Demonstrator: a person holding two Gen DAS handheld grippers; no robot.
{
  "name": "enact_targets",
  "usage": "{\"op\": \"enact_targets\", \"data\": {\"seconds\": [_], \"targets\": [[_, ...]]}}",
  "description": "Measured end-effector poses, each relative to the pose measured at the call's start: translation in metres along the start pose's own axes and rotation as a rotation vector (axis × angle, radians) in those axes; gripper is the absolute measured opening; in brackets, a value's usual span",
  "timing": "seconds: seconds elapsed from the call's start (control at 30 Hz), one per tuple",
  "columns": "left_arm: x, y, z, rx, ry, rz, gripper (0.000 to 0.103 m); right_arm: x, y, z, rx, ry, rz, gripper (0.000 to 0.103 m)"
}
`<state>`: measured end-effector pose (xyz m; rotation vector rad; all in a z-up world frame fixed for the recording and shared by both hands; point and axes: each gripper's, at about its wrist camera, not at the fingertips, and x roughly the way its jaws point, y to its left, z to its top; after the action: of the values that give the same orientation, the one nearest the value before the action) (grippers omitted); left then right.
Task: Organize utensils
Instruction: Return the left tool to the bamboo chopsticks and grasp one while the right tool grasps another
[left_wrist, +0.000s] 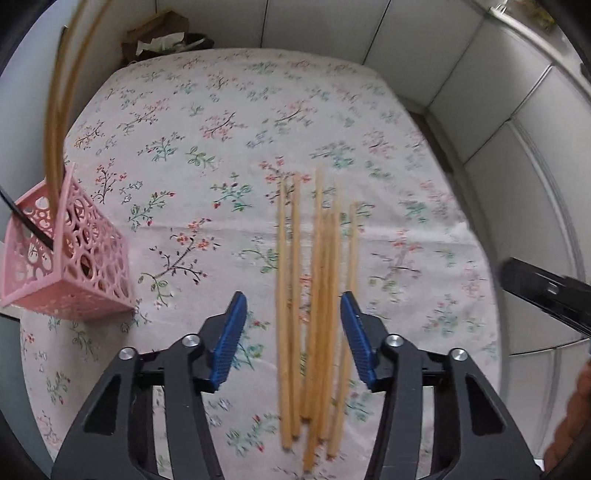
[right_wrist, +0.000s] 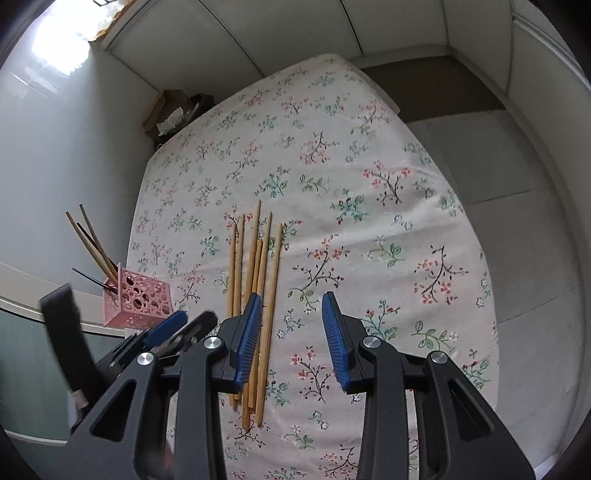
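Observation:
Several wooden chopsticks (left_wrist: 317, 306) lie side by side on the floral tablecloth (left_wrist: 229, 122); they also show in the right wrist view (right_wrist: 255, 295). My left gripper (left_wrist: 293, 314) is open above them, with the bundle between its blue pads, touching nothing. A pink lattice holder (left_wrist: 70, 266) stands at the table's left edge with a few wooden and black chopsticks in it; it also shows in the right wrist view (right_wrist: 138, 299). My right gripper (right_wrist: 291, 321) is open and empty, just right of the bundle. The left gripper appears blurred at the right wrist view's lower left (right_wrist: 173, 328).
The table (right_wrist: 369, 258) stands in a corner of white panelled walls. A brown paper bag (left_wrist: 159, 33) with tissue sits behind its far left corner. The floor drops off to the right. The right gripper's black body (left_wrist: 546, 291) shows at the left view's right edge.

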<state>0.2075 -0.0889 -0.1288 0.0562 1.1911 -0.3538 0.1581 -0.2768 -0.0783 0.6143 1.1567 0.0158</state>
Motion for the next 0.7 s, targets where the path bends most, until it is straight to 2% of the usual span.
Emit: {"op": "enact_targets", "data": {"seconds": [0.03,0.2,0.3,0.47,0.7], "targets": [[0.003,0.003,0.002,-0.008,0.001,0.01,0.039,0.002,-0.001,0.0,0.004,0.007,-0.001,0.036],[0.024,0.014,0.008,-0.038,0.041,0.001,0.027,0.01,-0.004,-0.001,0.024,0.03,-0.002,0.035],[0.034,0.016,0.009,-0.057,0.068,-0.021,0.026,0.013,-0.003,0.0,0.032,0.038,0.012,0.035],[0.043,0.019,0.015,-0.045,0.074,0.001,0.02,0.017,0.001,-0.001,0.019,0.048,0.008,0.036],[0.05,0.012,0.02,0.014,0.078,0.029,0.018,0.018,0.001,-0.002,0.013,0.048,-0.007,0.035]]}}
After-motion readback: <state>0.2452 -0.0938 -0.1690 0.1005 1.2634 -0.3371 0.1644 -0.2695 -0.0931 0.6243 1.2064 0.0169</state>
